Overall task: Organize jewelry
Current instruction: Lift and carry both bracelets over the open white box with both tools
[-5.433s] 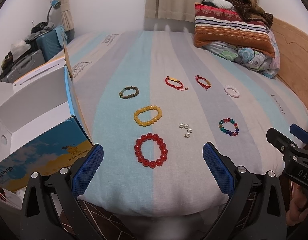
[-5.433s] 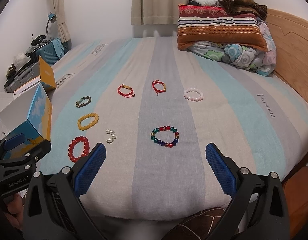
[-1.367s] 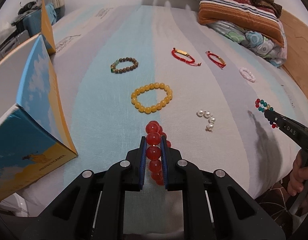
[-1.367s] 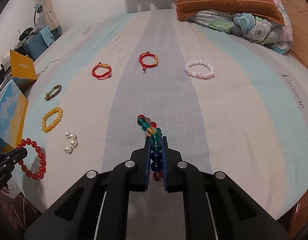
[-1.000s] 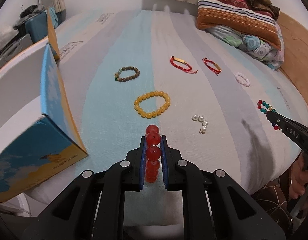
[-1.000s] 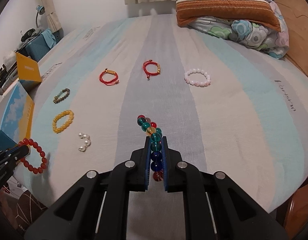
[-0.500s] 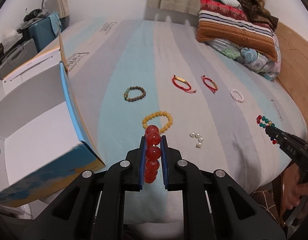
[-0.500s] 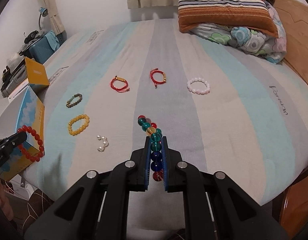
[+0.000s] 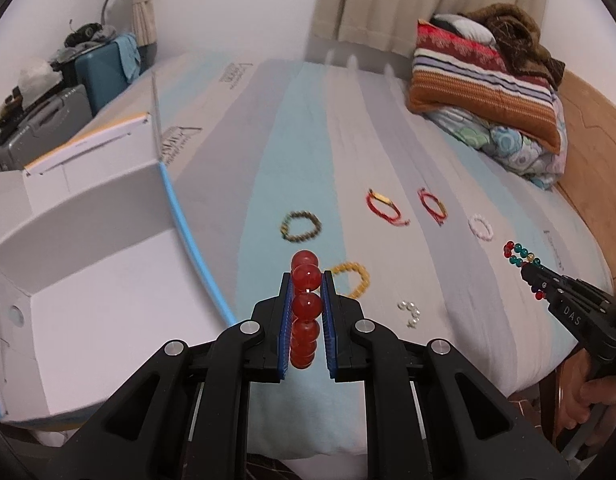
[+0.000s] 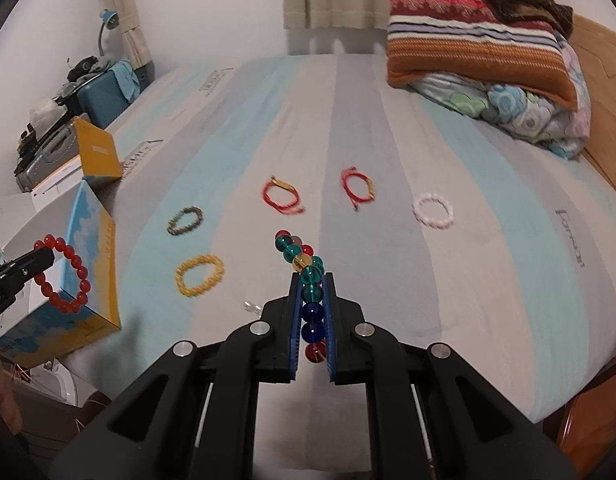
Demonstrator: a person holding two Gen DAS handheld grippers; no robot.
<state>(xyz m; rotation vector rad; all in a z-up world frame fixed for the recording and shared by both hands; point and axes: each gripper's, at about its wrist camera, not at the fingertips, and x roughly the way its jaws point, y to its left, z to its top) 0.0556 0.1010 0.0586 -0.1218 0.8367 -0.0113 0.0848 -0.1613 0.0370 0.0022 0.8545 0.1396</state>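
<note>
My left gripper [image 9: 307,280] is shut on a red bead bracelet [image 9: 306,306] and holds it in the air beside the open white box [image 9: 88,280]. In the right wrist view the left gripper [image 10: 36,262] holds the red bracelet [image 10: 64,278] over the box [image 10: 96,240]. My right gripper [image 10: 312,280] is shut on a multicolour bead bracelet [image 10: 304,268], raised above the bed; that gripper [image 9: 534,274] and the multicolour bracelet [image 9: 522,256] also show in the left wrist view. A yellow bracelet [image 10: 199,274], a brown bracelet [image 10: 185,220], two red cord bracelets [image 10: 282,196] [image 10: 358,186], a white bracelet [image 10: 433,211] and pearls [image 9: 410,312] lie on the bed.
The striped bedsheet [image 10: 488,240] covers the bed. Pillows and a folded blanket [image 10: 480,40] sit at the far right by the wooden headboard [image 10: 604,80]. Suitcases and clutter [image 9: 68,80] stand at the far left. The bed's front edge is just below both grippers.
Both grippers closed on their bracelets and lifted them off the bed. The left gripper has pulled back and toward the open box; the right has risen slightly.
</note>
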